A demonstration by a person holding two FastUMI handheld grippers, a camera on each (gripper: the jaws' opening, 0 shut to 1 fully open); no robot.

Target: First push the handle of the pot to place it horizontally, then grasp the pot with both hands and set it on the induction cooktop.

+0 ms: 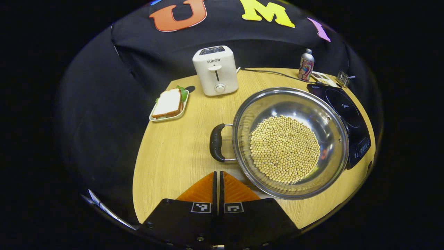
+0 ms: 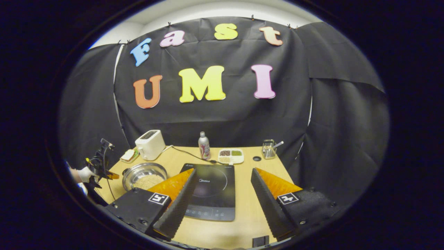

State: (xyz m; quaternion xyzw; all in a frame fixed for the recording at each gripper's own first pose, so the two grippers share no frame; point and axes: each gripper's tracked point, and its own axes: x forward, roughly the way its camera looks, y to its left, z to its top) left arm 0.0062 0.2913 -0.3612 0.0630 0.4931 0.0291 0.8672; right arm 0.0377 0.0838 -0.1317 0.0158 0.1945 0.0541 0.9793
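Left gripper view: left gripper [image 1: 218,177], fingers together, empty, sits just short of the pot [image 1: 290,143], whose handle [image 1: 217,142] points sideways. Pot rests on the table [image 1: 166,163] beside the cooktop [image 1: 347,121], not on it. Right gripper [image 2: 222,194] gapes apart, far off. Lift remains.

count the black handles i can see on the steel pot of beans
1. A black loop handle sits on the left side of the round steel pot of pale beans in the left gripper view. An opposite handle may be hidden behind the far rim, beside the black induction cooktop.
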